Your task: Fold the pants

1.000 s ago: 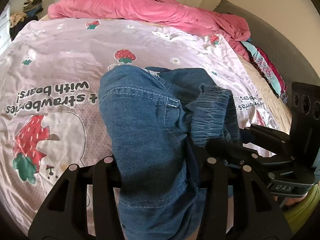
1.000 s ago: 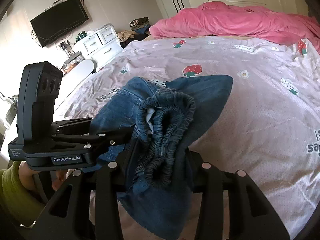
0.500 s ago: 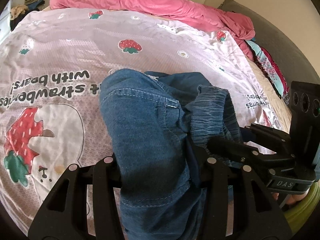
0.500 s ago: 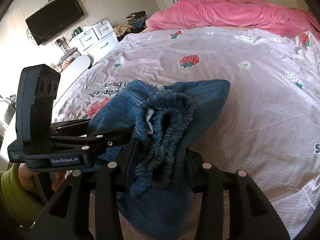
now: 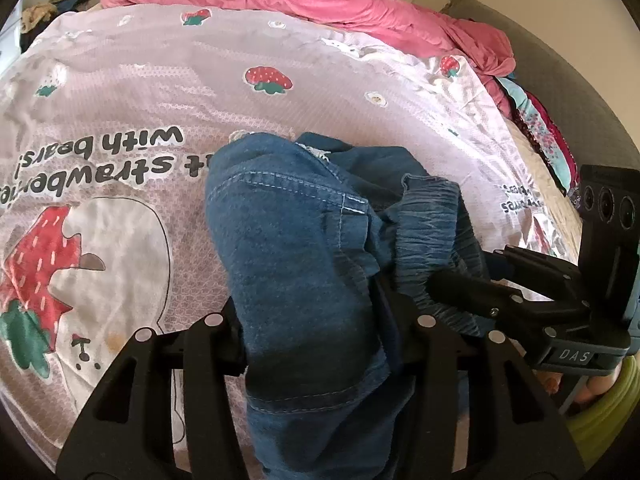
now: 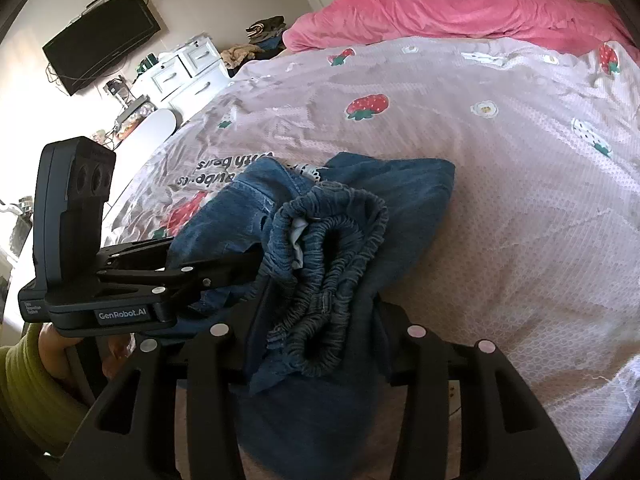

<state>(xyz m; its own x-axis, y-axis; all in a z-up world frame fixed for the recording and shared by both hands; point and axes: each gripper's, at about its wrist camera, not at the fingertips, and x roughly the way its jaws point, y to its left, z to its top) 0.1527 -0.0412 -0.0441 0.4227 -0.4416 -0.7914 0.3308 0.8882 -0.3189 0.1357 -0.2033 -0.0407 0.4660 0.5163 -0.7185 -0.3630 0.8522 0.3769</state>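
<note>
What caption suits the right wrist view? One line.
Right gripper and left gripper clamp bunched jeans over a strawberry bedsheet.

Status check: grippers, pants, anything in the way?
Left gripper and right gripper clamp bunched denim pants. Pants over bedsheet, unfolded. Nothing in the way.

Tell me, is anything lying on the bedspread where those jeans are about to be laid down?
Nothing visible. Both grippers, left and right, hold the bunched jeans, and the strawberry bedspread ahead lies bare. The pink duvet sits heaped at its far end.
</note>
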